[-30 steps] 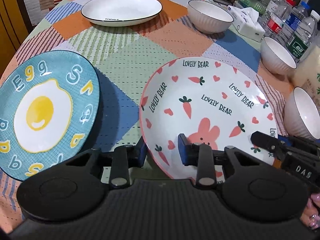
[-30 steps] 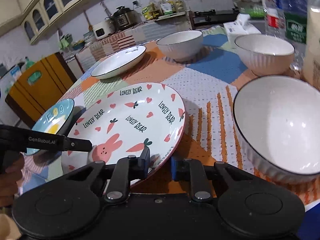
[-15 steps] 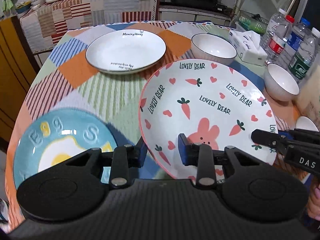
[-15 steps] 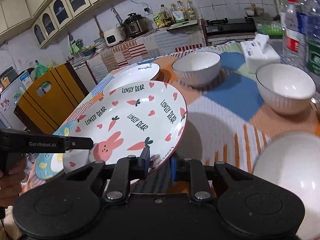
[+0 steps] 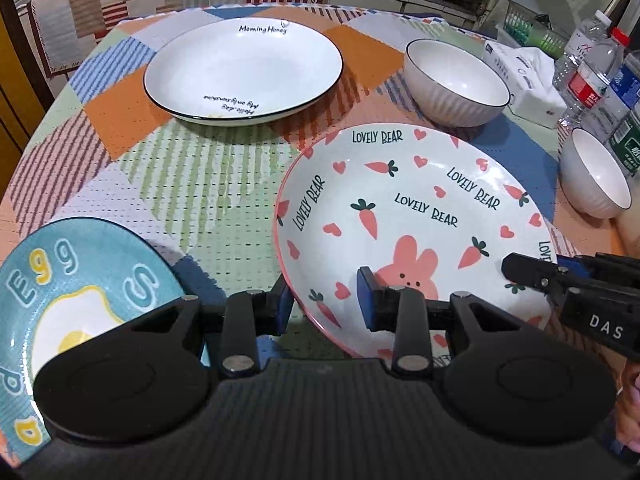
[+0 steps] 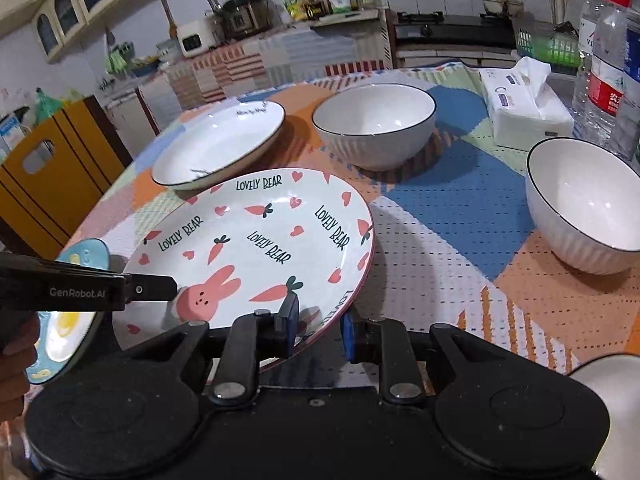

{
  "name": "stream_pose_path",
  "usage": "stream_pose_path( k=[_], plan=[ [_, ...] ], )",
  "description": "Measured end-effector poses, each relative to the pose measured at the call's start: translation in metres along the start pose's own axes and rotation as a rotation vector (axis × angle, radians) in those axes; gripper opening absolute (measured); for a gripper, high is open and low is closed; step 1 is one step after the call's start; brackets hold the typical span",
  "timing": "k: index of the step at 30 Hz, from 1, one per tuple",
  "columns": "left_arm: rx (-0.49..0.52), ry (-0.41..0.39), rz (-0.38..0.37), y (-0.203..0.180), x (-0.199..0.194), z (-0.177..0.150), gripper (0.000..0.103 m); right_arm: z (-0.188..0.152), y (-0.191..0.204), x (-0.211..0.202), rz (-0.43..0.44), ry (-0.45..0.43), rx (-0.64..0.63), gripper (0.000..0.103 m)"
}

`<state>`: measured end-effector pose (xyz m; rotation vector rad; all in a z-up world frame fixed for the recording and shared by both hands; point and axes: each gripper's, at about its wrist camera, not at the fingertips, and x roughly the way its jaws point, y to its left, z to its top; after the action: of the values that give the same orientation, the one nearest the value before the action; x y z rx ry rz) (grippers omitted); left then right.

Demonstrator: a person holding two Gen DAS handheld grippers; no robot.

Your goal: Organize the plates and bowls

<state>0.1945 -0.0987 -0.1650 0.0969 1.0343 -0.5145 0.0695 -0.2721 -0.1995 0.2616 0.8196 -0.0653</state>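
Both grippers are clamped on the bunny plate (image 5: 416,208), pink rim w/ carrots + "LOVELY BEAR" text, held up off the desk (image 5: 208,184) and tilted, shadow underneath. Left gripper (image 5: 326,300): fingers (image 5: 366,298) grasping the plate's near-left rim, one pad inside on the bunny print, the other under/outside the rim. Right gripper (image 6: 318,326): fingers (image 6: 290,322) pinching the near-right rim the same way, one pad on the inner face, one outside; in the left wrist view it enters from the plate's right edge, black w/ "DAS" lettering. Rel. to the bunny plate: white "Morning Honey" plate (image 5: 244,70) sits flat on the desk behind-left, not touching. Blue egg plate (image 5: 76,284) to the left, near the desk edge; contact w/ the bunny plate cannot be told. White ribbed bowl (image 5: 458,82) w/ dark rim just behind-right, 2nd white bowl (image 5: 596,176) further right, a 3rd bowl rim (image 6: 612,368) only at the frame corner near the right gripper. Tissue pack (image 6: 524,106) and water bottles (image 6: 604,64) behind the bowls, far right. Patchwork cloth covers the desk.
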Motion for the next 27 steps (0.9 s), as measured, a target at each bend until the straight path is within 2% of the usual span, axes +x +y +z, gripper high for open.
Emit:
stream_pose_path(
  k=[3,7,10,15,21,25,27],
  plan=[
    [-0.024,0.007,-0.004,0.002,0.004,0.001,0.032,0.002,0.000,0.004,-0.020,0.012,0.002,0.027],
    [-0.116,0.064,-0.050,0.010,0.012,0.006,0.033,0.000,0.006,0.008,-0.062,0.043,0.000,0.029],
    [-0.126,0.092,-0.050,0.012,0.014,0.010,0.032,-0.002,0.004,0.010,-0.105,0.043,0.086,0.030],
    [-0.086,0.085,-0.049,0.013,-0.001,0.014,0.033,-0.002,0.019,-0.004,-0.189,0.013,0.071,0.034],
    [0.005,0.057,-0.045,0.021,-0.044,0.015,0.034,0.009,0.025,-0.042,-0.108,-0.034,0.058,0.040],
    [0.040,0.052,-0.046,0.039,-0.077,0.013,0.034,0.020,0.047,-0.068,-0.048,-0.069,-0.030,0.057],
    [0.049,0.049,-0.041,0.050,-0.093,0.012,0.035,0.023,0.061,-0.079,-0.035,-0.082,-0.080,0.061]
  ],
)
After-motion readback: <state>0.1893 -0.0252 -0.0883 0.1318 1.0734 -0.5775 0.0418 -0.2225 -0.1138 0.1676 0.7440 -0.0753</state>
